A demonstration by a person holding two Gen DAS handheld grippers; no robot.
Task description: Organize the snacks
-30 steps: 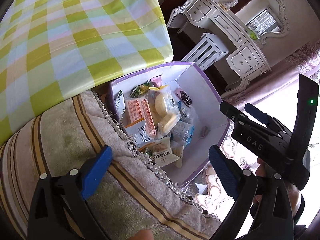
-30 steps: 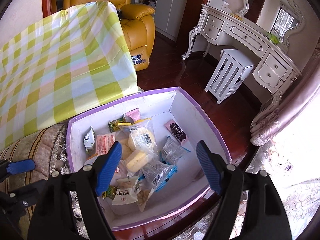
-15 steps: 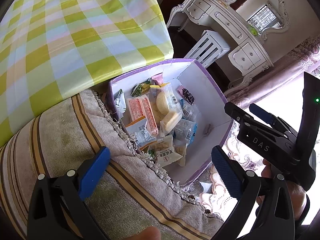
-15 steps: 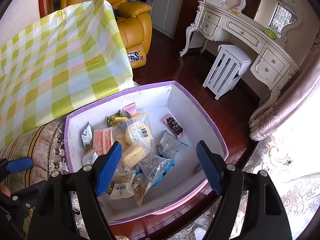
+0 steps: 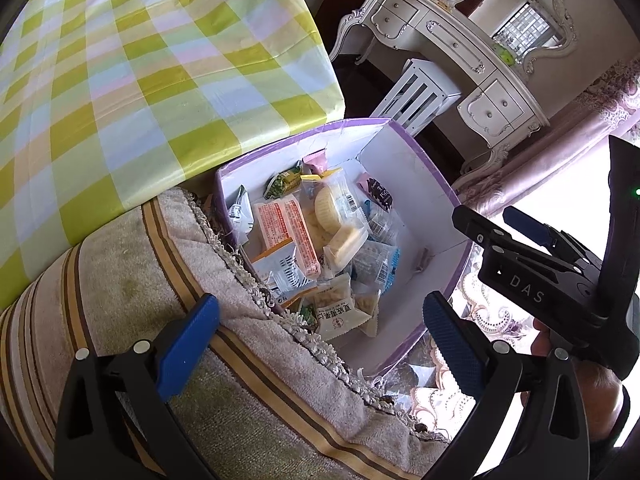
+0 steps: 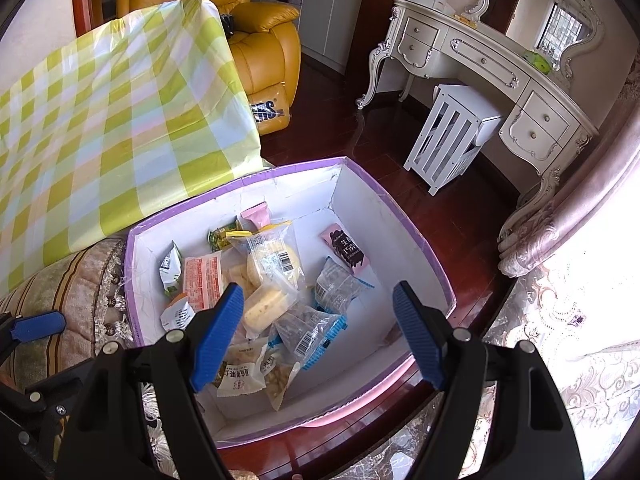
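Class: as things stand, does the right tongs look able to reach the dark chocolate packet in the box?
Probably yes: the right tongs hang open above the open-topped box, and the chocolate packet lies alone, uncovered.

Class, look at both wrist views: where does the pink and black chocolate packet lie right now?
The chocolate packet lies alone on the white floor of the purple-rimmed box, toward its far right corner, apart from the main snack pile on its left.
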